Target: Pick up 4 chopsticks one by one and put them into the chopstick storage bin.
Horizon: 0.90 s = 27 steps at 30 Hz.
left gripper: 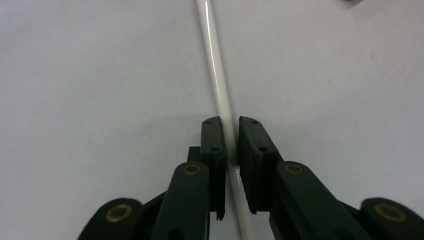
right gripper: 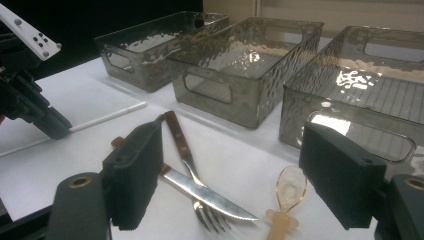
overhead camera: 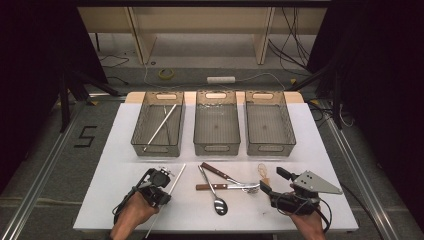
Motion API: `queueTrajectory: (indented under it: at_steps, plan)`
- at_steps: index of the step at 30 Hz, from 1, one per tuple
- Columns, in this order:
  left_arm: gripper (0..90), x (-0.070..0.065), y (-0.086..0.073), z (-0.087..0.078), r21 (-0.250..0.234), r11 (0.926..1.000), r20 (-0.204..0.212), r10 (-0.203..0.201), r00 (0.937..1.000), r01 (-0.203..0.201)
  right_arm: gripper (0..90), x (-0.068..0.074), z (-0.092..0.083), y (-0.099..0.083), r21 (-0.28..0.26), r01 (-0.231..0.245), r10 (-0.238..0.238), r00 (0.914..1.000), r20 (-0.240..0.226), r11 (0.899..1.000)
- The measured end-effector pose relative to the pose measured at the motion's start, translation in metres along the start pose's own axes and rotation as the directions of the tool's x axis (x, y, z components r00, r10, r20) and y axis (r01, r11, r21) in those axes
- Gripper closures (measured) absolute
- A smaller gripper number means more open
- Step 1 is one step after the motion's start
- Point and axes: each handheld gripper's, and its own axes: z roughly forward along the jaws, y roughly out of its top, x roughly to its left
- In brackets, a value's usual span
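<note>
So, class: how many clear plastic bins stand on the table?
3. They stand in a row along the table's far side: the left bin holds a white stick, while the middle bin and the right bin look empty.

White table, three bins and loose cutlery

The white table (overhead camera: 115, 150) carries three clear bins (overhead camera: 216, 129) in a row beyond both grippers. The white stick (overhead camera: 176, 178) lies between the left gripper's (overhead camera: 161, 196) closed jaws. A knife (overhead camera: 220, 187), fork (overhead camera: 227, 177), metal spoon (overhead camera: 215, 197) and small plastic spoon (overhead camera: 263, 172) lie just left of the right gripper (overhead camera: 270, 181).
</note>
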Motion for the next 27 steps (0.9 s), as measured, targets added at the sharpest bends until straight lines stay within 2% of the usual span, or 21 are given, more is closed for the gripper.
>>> queueTrajectory:
  at_steps: [17,23,27]
  plan:
    - [84.2,0.007,-0.002,0.0,-0.027,0.9993,0.047,-0.026,0.9986,0.028,26.6,0.0,0.0,0.0,0.0,0.001,-0.001,1.0,-0.002,1.0]
    - [84.2,0.009,-0.003,-0.002,-0.047,0.9986,0.061,-0.022,0.9979,0.024,26.6,0.0,0.0,0.0,-0.003,0.0,0.0,1.0,-0.004,1.0]
    - [84.3,0.01,-0.003,-0.005,-0.053,0.9986,0.064,0.003,0.998,0.0,26.6,-0.001,-0.001,0.0,-0.004,0.0,0.0,1.0,-0.003,1.0]
